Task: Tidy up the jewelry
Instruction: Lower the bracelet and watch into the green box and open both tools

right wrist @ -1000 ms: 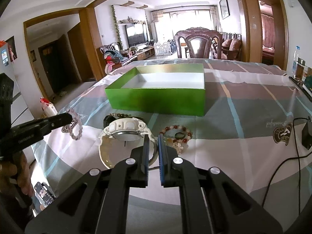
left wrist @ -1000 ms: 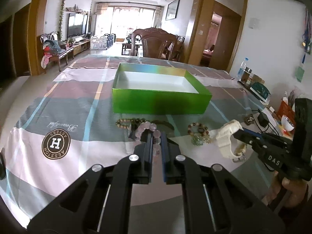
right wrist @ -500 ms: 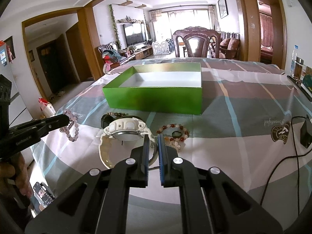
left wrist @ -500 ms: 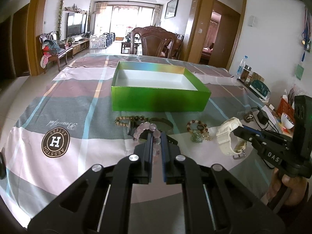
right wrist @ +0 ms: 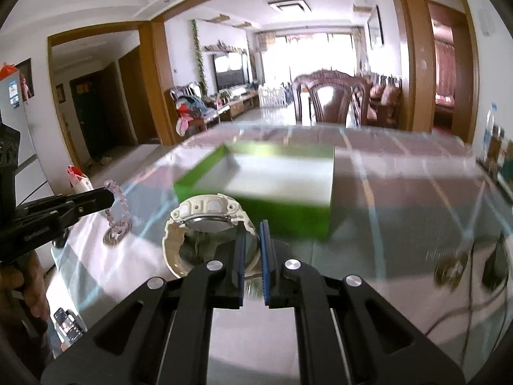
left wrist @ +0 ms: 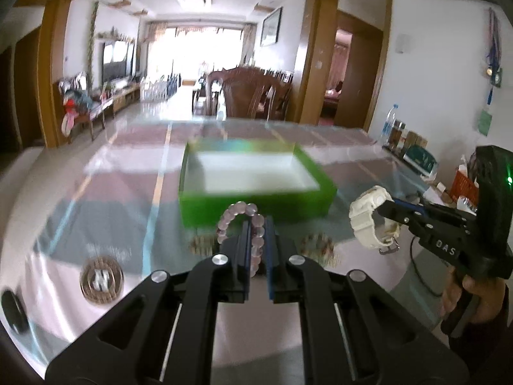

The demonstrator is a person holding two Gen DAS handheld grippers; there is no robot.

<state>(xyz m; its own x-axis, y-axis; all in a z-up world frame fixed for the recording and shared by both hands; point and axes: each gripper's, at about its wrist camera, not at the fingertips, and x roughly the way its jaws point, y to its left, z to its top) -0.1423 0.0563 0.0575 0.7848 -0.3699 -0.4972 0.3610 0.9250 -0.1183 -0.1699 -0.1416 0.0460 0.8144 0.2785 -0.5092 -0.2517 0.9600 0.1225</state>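
My left gripper is shut on a pink bead bracelet and holds it in the air, just short of the green box. My right gripper is shut on the strap of a white watch, also lifted, near the box's front left corner. The box is open, white inside and holds nothing that I can see. Each gripper shows in the other's view: the right one with the watch, the left one with the bracelet. Two more bead bracelets lie blurred on the cloth below.
The table has a striped cloth with a round logo. Bottles and boxes stand along the right edge by the wall. A black cable runs over the right part. A wooden chair stands behind the table.
Both grippers have risen off the table and moved forward toward the green box, carrying the bracelet and the watch. The views are now blurred by motion.
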